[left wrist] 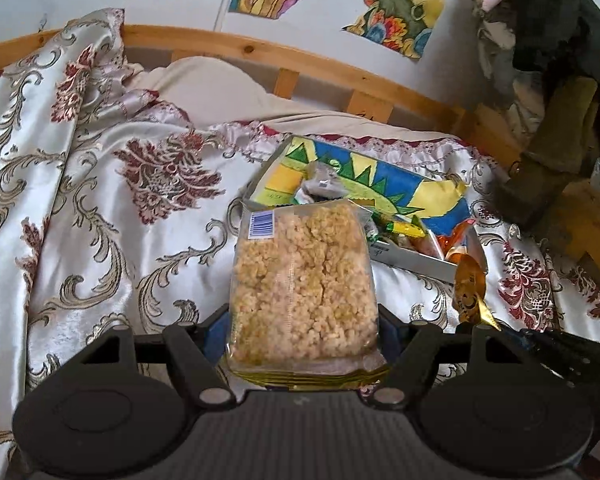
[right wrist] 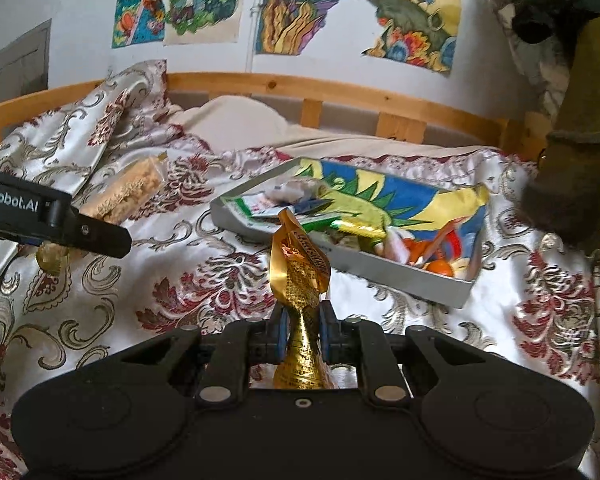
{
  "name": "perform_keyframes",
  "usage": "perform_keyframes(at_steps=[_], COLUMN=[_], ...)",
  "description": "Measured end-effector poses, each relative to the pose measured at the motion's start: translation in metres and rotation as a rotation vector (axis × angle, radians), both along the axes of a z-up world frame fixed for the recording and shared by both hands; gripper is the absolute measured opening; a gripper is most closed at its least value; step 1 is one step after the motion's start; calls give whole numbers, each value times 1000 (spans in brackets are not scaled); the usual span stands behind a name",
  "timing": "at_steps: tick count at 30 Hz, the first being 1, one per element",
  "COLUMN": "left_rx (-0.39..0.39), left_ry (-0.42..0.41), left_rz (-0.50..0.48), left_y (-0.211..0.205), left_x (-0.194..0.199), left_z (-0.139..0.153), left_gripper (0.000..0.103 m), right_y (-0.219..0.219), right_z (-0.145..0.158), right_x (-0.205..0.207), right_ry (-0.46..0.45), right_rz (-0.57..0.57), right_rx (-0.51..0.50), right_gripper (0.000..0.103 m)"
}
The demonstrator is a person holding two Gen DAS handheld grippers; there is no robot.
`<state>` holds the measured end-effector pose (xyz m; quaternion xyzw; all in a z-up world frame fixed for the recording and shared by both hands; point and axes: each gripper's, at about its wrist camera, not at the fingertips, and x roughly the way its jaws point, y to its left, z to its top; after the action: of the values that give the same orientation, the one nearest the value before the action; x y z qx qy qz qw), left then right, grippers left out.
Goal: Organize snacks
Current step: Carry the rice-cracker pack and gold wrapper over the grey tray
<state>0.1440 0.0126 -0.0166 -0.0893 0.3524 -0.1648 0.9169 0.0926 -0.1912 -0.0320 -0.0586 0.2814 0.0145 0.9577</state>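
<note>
Left gripper: you are holding one clear bag of puffed rice cake (left wrist: 304, 284) in your left gripper (left wrist: 304, 332), jaws pinching its near end, the bag sticking out flat over the bed toward the box.
Right gripper: your right gripper (right wrist: 303, 334) is squeezing one crinkled gold foil packet (right wrist: 300, 280), jaws pressed on its narrow waist, the packet standing upright just near of the box.
Box: one shallow grey box (right wrist: 400, 276) is lying on the bedspread (right wrist: 180, 280), far and right of both grippers, its inside painted blue, yellow and green.
Box contents: several wrappers are lying jumbled inside, too many and too tangled to count.
Bedspread: it is shining like satin, with dark red flowers and gold scrolls.
Bed frame: one pine rail (right wrist: 340, 92) is running along the far side.
</note>
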Motion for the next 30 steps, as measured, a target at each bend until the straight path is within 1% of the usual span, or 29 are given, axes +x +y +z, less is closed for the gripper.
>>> perform_keyframes(at_steps=[5,8,13,16,18,20,23,27,30], left_rx=[-15,-9,-6,-17,-28,-31,-38,-68,-90], left_ry=[-37,-56,-88,-103,-114,-134,-188,-243,-265], left_rz=[-1,0,2,7,15,20,24,34,32], left_y=[-1,-3,-9,-12,-16,-21,-28,-41,-52], left_x=[-2,-2,2,11,20,30,45,71,93], left_z=[6,8,11,14,16,20,27,35,35], left_gripper=[76,76,76,76,76,76,76,76,76], right_y=[-4,-4,-4,-6,-13,-21,-32,-45,-53], right_z=[8,13,22,25,27,28,28,27,26], right_x=[-1,1,6,10,16,23,32,50,68], right_ry=[-31,-48,-84,-112,-132,-156,-189,-219,-245], right_rz=[-3,13,66,97,99,87,56,12,-13], right_rx=[-3,-13,-69,-127,-147,-145,-119,-78,-58], right_gripper=[16,16,16,16,16,16,16,16,16])
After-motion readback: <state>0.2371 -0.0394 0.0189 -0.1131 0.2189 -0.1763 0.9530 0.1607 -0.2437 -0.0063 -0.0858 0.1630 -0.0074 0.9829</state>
